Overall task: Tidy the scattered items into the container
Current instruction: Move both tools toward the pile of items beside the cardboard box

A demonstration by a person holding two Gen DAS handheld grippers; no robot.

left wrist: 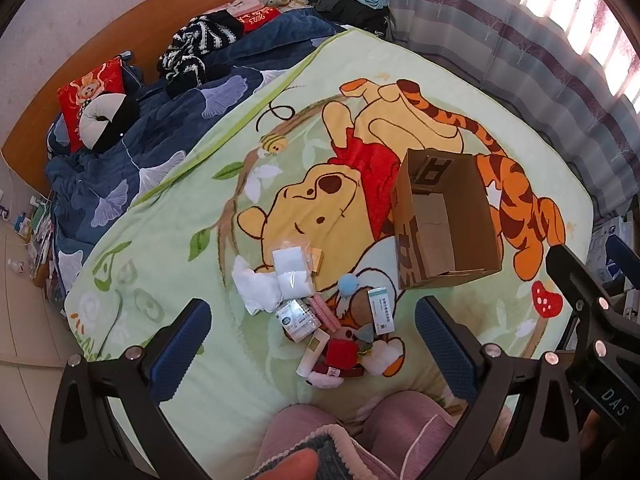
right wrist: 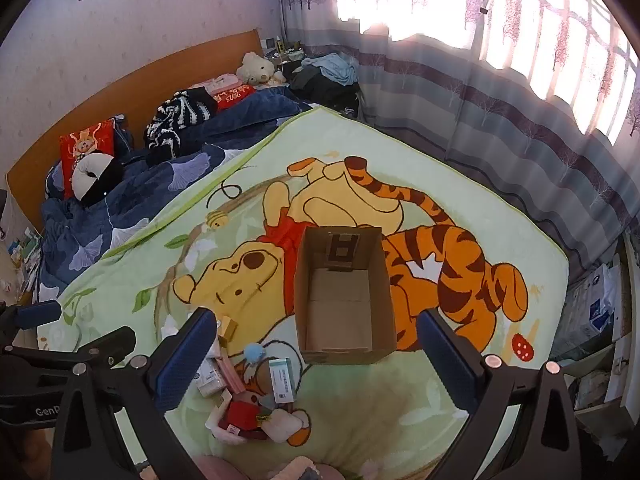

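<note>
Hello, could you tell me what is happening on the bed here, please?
A person holds a two-finger gripper in each hand above a cartoon blanket. Both the left gripper and the right gripper are open and hold nothing. A pile of small items, including white packets, a red box and a blue pompom, lies scattered near the person. The open cardboard box beside the pile looks empty, so the tidying has not started.

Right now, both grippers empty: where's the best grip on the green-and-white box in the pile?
Grip the green-and-white box across its short width, at the end nearest the carton. It lies flat at the pile's edge, that end clear of the other items. Come from above with the right gripper, probably, since its open fingers already bracket that side.
</note>
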